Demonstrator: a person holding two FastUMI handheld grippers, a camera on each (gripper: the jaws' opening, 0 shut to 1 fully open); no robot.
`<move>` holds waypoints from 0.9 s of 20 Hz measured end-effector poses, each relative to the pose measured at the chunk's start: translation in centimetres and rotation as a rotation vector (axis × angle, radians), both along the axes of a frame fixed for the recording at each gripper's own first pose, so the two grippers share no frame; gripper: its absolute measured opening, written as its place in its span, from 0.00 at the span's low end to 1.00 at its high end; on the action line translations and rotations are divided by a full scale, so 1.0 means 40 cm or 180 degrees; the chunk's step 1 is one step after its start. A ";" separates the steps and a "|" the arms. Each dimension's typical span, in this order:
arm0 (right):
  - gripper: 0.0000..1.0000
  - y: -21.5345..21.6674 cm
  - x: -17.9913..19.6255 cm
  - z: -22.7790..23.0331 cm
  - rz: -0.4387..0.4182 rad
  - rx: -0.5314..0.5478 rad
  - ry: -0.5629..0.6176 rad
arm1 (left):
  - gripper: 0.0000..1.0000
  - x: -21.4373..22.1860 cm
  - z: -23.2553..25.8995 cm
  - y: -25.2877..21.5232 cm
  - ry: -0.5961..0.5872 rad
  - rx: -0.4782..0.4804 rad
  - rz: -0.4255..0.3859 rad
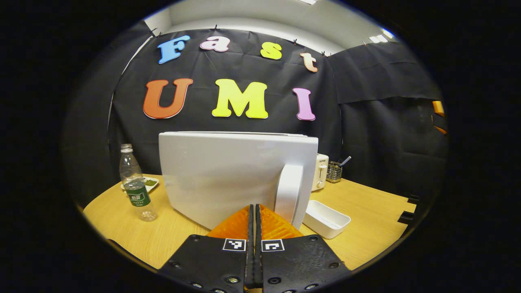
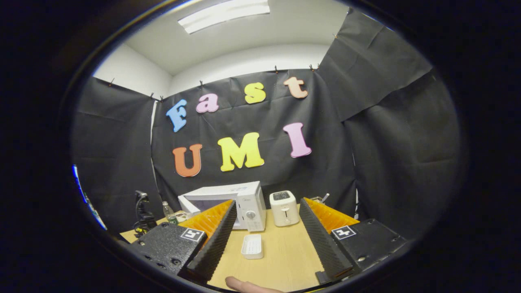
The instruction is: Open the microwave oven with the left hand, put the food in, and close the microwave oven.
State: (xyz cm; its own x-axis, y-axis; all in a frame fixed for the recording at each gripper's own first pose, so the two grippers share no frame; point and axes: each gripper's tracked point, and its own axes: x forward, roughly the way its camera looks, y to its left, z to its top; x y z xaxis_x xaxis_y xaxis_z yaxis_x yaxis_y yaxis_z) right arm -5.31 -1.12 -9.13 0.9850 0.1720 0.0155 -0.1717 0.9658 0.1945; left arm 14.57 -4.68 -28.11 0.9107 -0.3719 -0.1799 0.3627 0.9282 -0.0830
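The left gripper (image 1: pixel 253 215) is sitting with its fingers pressed together on nothing, just short of the microwave door's (image 1: pixel 228 179) upright handle (image 1: pixel 288 191), which is standing slightly to their right. Farther back, the right gripper (image 2: pixel 266 240) is waiting wide open and empty, the white food tray (image 2: pixel 252 246) lying ahead between its fingers, the microwave (image 2: pixel 228 203) beyond.

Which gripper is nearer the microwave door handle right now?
Left. The left gripper sits shut, just short of the handle. The right gripper is open, well back from the microwave.
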 end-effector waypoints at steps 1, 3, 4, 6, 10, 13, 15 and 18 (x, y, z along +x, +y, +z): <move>0.98 -0.003 0.005 -0.001 -0.0003 0.0005 0.0003 | 0.00 0.020 0.000 -0.021 0.0028 -0.0046 -0.0021; 0.98 -0.008 0.013 -0.008 0.0000 0.0014 0.0014 | 0.00 0.058 0.007 -0.059 0.0043 -0.0098 -0.0064; 0.98 -0.009 0.018 -0.014 0.0011 0.0019 0.0027 | 0.00 0.074 0.012 -0.073 0.0035 -0.0103 -0.0071; 0.98 -0.015 0.028 -0.024 0.0027 0.0039 0.0059 | 0.00 0.098 0.020 -0.098 -0.0006 -0.0076 -0.0092; 0.98 -0.035 0.047 -0.040 0.0028 0.0064 0.0117 | 0.00 0.162 0.024 -0.138 -0.0044 -0.0037 -0.0050; 0.98 -0.060 0.058 -0.042 -0.0003 0.0073 0.0121 | 0.00 0.193 0.014 -0.161 0.0013 -0.0033 0.0003; 0.98 -0.081 0.064 -0.048 -0.0031 0.0091 0.0132 | 0.00 0.221 0.024 -0.172 -0.0002 -0.0051 0.0024; 0.98 -0.092 0.071 -0.051 -0.0019 0.0045 0.0143 | 0.00 0.257 0.017 -0.183 0.0023 -0.0077 0.0082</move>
